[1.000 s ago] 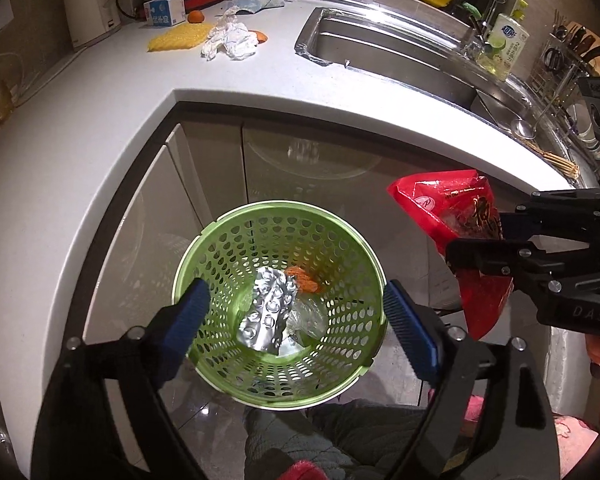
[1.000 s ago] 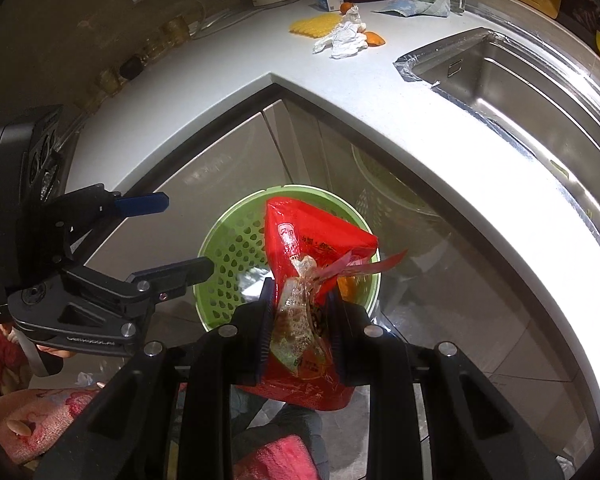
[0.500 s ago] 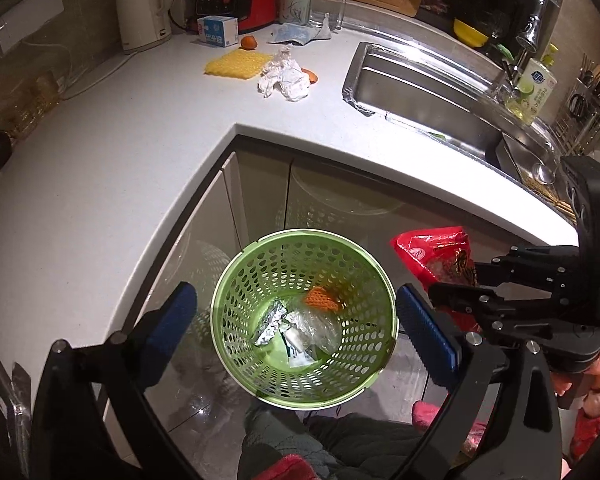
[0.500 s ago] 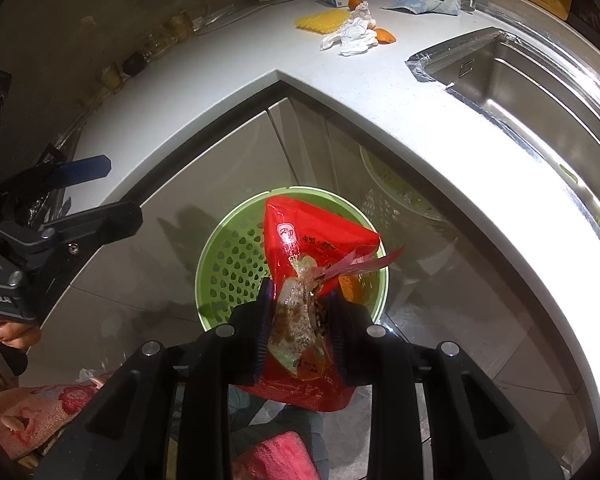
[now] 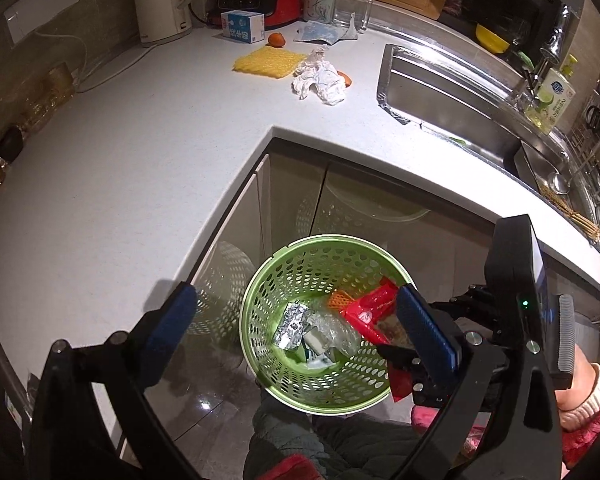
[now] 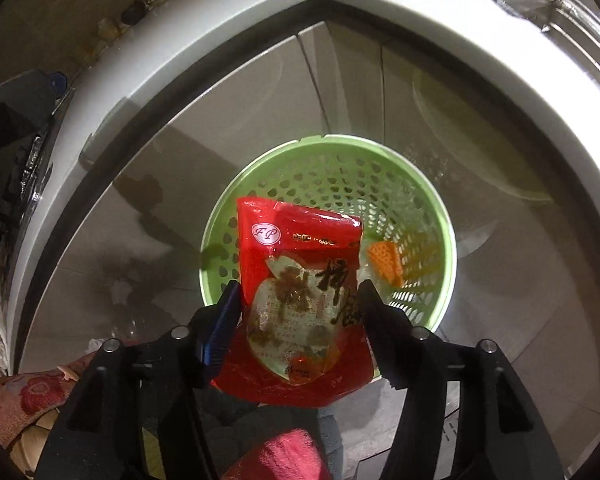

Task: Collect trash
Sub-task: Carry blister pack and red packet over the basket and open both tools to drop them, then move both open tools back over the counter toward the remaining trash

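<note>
A green perforated basket (image 5: 260,320) stands on the floor below the counter corner; it also shows in the right wrist view (image 6: 428,216). Inside lie a foil blister pack (image 5: 292,322), clear wrap and an orange scrap (image 5: 337,300). My right gripper (image 6: 300,316) has its jaws spread wide, with a red snack bag (image 6: 300,280) lying between them over the basket's near rim. The bag (image 5: 370,310) reaches into the basket in the left wrist view. My left gripper (image 5: 300,328) is open and empty above the basket.
On the white counter (image 5: 120,160) lie a crumpled white tissue (image 5: 320,78), a yellow cloth (image 5: 270,62), a small carton (image 5: 242,26) and an orange (image 5: 277,39). A steel sink (image 5: 452,100) is at the right. Cabinet doors stand behind the basket.
My right gripper has moved down to the basket and spread its jaws, and the red bag now lies loose between them. My left gripper has pulled back and higher.
</note>
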Available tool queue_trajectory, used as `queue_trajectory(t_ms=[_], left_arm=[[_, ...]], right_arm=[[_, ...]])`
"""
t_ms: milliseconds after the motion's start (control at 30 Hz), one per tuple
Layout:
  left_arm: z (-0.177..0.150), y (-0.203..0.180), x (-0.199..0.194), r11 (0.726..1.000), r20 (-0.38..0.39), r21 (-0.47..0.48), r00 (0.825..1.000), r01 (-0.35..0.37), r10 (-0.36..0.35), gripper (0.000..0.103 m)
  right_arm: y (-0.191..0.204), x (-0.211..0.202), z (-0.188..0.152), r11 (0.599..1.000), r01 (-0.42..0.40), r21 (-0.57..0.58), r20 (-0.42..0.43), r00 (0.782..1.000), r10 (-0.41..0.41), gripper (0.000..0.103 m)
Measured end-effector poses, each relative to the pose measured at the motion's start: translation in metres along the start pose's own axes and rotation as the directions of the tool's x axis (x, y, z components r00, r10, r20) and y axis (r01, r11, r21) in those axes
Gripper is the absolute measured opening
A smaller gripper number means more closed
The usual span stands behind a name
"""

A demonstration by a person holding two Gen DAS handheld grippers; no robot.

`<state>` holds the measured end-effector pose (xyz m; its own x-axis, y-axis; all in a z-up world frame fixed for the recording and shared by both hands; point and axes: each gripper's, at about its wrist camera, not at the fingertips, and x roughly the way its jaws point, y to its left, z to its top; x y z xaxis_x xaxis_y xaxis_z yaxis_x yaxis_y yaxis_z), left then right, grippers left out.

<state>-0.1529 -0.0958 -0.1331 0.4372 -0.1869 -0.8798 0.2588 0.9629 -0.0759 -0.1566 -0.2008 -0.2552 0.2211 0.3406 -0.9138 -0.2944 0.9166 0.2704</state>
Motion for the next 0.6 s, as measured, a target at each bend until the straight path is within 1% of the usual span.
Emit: queue_trajectory(t_ms=[67,100,167,233,433,467,600], left_arm=[[0.002,0.006,0.002,1.000,-0.006,0.000,1.000,-0.004,0.004,0.095],[0.003,0.008,0.003,1.000,-0.008,-0.002,1.000,-0.006,0.006,0.095],[0.007,0.014,0.005,1.000,-0.011,-0.008,1.000,-0.003,0.003,0.095],[0.011,0.019,0.006,1.000,-0.011,-0.012,1.000,0.000,0.000,0.095],[0.024,0.031,0.010,1.000,-0.009,-0.008,1.000,-0.003,0.003,0.095],[0.026,0.033,0.010,1.000,-0.008,-0.010,1.000,-0.001,0.001,0.095],[0.037,0.040,0.013,1.000,-0.004,-0.014,1.000,0.015,-0.015,0.095]], right_arm=[[0.001,0.003,0.004,1.000,0.003,0.008,-0.008,1.000,-0.003,0.070],[0.002,0.002,0.007,1.000,0.014,0.008,-0.001,1.000,-0.014,0.072],[0.004,-0.005,0.013,1.000,0.023,0.008,0.021,1.000,-0.023,0.081],[0.006,-0.011,0.021,0.999,0.032,0.011,0.040,0.999,-0.033,0.085],[0.012,-0.031,0.038,0.998,0.062,0.017,0.092,0.994,-0.064,0.087],[0.011,-0.035,0.039,0.998,0.066,0.020,0.101,0.993,-0.068,0.089],[0.009,-0.051,0.049,0.996,0.085,0.034,0.139,0.986,-0.089,0.091]])
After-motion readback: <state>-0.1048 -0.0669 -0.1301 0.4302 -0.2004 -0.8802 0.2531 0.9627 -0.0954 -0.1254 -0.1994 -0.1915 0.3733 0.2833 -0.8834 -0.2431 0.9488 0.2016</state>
